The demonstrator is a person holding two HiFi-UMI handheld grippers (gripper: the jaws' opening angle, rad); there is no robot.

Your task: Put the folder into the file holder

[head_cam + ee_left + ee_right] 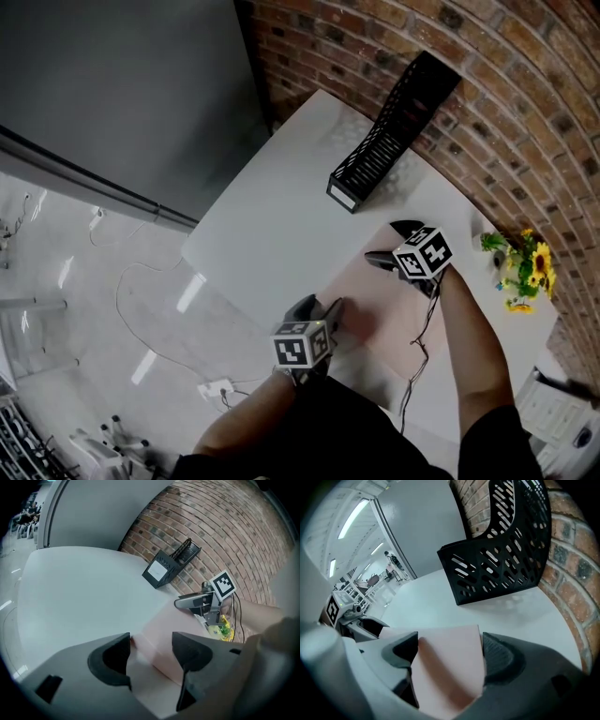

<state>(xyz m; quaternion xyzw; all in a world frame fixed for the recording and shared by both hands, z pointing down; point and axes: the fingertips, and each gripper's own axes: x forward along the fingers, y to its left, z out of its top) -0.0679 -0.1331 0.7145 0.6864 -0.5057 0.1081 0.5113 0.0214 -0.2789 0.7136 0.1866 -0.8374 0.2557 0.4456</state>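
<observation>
My right gripper (447, 654) has its two jaws wide apart, astride one corner of the single pink folder (386, 319). My left gripper (152, 651) also has its jaws apart over another corner and clamps nothing. The folder lies flat towards the near edge of the table (272, 216). One black file holder (384, 141) stands at the far corner by the brick wall (525, 112). One bunch of yellow flowers (527, 267) sits at the right edge.

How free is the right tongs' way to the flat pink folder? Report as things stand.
Probably yes: the right tongs stand wide open with a corner of the flat pink folder between their jaws, not yet pinched. Nothing on the white table blocks them.
</observation>
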